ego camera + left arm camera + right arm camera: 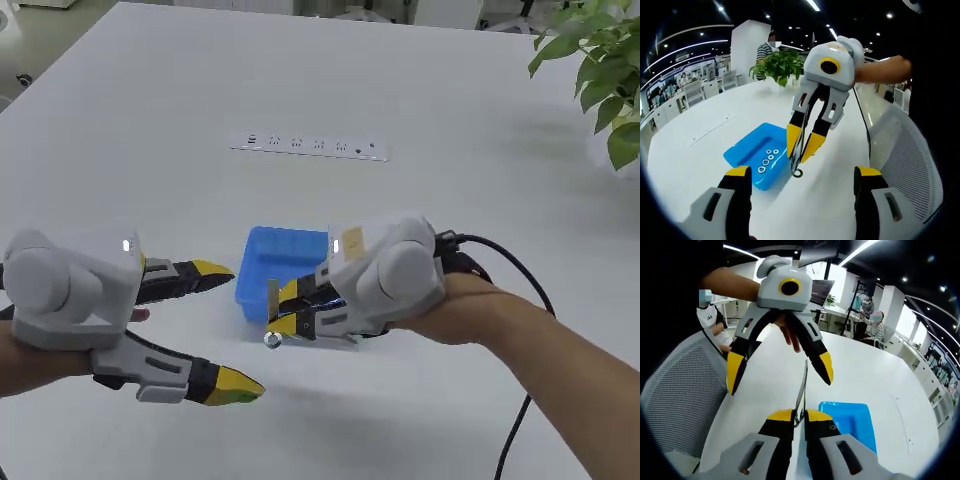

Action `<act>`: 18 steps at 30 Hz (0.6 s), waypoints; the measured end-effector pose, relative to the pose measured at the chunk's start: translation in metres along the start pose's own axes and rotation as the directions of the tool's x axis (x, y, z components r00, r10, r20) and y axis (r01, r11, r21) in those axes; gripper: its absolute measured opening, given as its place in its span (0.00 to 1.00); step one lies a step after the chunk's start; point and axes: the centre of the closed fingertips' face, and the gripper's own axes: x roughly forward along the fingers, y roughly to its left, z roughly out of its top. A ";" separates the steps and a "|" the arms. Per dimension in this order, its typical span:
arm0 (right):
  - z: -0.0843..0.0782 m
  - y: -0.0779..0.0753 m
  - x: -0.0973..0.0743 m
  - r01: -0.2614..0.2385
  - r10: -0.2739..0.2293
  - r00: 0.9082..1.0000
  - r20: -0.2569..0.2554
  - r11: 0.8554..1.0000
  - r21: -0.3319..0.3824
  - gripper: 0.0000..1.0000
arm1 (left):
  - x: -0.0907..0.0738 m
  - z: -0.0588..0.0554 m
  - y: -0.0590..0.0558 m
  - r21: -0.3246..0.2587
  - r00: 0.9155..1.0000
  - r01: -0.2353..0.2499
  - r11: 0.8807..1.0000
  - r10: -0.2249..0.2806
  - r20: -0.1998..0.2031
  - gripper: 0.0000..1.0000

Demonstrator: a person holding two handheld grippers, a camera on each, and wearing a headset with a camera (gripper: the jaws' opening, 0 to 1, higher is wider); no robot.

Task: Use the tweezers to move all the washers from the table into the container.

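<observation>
Right hand-held gripper clamps tweezers tip-down at a washer near the container, likely to lift it; left hand-held gripper gapes wide.

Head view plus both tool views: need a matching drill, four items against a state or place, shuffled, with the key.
Items:
1. left tool
2. right tool
3. container
4. loose washer

States or places:
A. at the tips of the tweezers, outside the container
B. open, holding nothing
C. shut on the tweezers
D. blue, with washers inside

Pairs: 1-B, 2-C, 3-D, 4-A.
</observation>
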 end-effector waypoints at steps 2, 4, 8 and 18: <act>0.003 -0.003 -0.004 0.003 -0.003 1.000 0.001 1.000 -0.005 0.08 | -0.001 0.000 0.001 -0.002 1.000 -0.011 1.000 0.011 0.007 0.93; 0.005 -0.007 -0.007 0.004 -0.003 1.000 0.006 1.000 -0.004 0.08 | -0.002 0.001 0.002 -0.009 1.000 -0.018 1.000 0.018 0.013 0.96; 0.007 -0.013 -0.011 0.003 -0.003 1.000 0.007 1.000 -0.006 0.08 | -0.004 0.004 0.004 -0.017 0.999 -0.026 1.000 0.027 0.030 0.99; 0.006 -0.042 -0.021 0.047 -0.046 0.999 0.014 0.999 -0.012 0.08 | -0.006 0.008 0.007 -0.022 0.998 -0.039 0.999 0.040 0.045 0.99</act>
